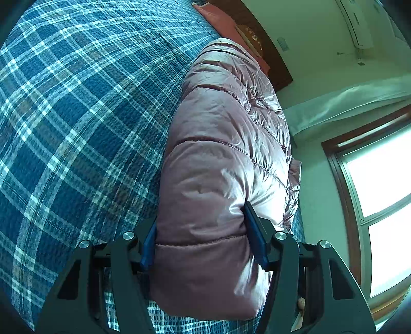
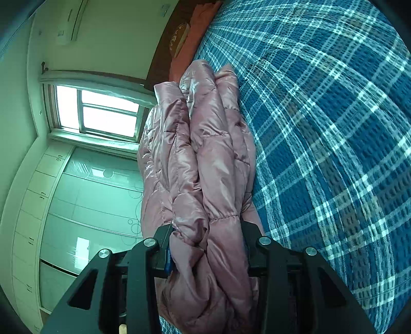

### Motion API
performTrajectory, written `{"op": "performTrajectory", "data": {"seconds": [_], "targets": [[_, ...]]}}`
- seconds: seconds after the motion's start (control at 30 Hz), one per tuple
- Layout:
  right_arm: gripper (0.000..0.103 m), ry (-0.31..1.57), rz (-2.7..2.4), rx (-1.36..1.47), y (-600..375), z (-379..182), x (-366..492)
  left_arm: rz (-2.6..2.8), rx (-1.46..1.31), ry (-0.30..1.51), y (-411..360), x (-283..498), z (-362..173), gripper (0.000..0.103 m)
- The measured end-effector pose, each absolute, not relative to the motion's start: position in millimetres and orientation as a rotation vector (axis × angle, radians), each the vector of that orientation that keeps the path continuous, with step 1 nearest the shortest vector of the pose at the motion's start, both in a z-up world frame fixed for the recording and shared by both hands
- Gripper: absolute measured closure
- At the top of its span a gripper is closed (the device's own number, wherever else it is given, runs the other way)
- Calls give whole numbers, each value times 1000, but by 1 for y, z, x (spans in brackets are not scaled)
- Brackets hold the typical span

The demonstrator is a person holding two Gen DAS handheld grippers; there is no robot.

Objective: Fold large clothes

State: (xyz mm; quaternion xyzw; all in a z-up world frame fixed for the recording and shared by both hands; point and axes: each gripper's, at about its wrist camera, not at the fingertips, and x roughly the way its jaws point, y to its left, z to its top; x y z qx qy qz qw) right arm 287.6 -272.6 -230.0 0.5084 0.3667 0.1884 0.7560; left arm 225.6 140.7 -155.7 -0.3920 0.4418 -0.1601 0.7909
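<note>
A shiny pink quilted puffer jacket point(image 1: 223, 144) lies on a bed with a blue plaid cover point(image 1: 77, 115). My left gripper point(image 1: 203, 236) is shut on a thick padded fold of the jacket, its blue-padded fingers point(image 1: 257, 236) pressing into both sides. In the right wrist view the jacket point(image 2: 205, 159) is bunched in several layers beside the plaid cover point(image 2: 334, 128). My right gripper point(image 2: 208, 246) is shut on that bunched edge; its fingertips are mostly buried in the fabric.
An orange-red pillow point(image 1: 218, 18) and a dark wooden headboard point(image 1: 272, 56) lie at the far end of the bed. A window point(image 2: 102, 113), a wall air conditioner point(image 1: 357, 25) and pale wardrobe doors point(image 2: 90, 205) line the room beyond the jacket.
</note>
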Motion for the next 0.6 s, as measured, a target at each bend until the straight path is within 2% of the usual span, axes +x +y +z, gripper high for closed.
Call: {"op": "performTrajectory", "data": {"seconds": [0.37, 0.6], "targets": [[66, 778, 400, 1099, -273, -242, 275, -344, -814, 946, 139, 227, -157, 44], [55, 758, 353, 1097, -274, -227, 256, -311, -766, 945, 142, 221, -148, 35]]}}
